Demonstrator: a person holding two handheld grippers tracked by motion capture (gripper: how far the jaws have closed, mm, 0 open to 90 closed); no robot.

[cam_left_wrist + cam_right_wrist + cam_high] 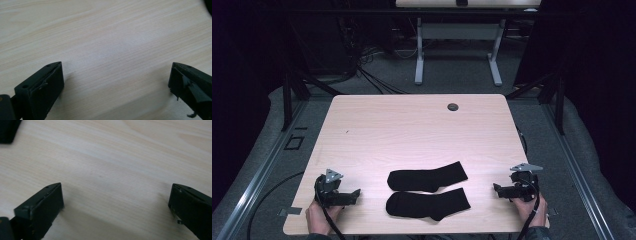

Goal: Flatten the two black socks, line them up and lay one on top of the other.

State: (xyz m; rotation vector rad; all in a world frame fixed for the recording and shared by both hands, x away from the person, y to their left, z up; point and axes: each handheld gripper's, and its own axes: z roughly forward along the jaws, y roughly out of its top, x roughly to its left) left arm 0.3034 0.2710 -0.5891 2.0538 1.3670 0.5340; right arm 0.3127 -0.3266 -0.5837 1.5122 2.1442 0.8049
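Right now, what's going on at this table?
A person holds a claw in each hand at the near edge of a wooden table. Two black socks lie side by side between them, the farther sock and the nearer sock, untouched. The left claw and the right claw both rest open on bare wood, holding nothing. Nothing seems to have begun.

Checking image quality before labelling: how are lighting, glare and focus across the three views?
High view: table evenly lit, surroundings dark, black socks show little detail. Left gripper view: soft glare mid-table, jaws slightly blurred. Right gripper view: faint shadows beside the jaws, woodgrain soft.
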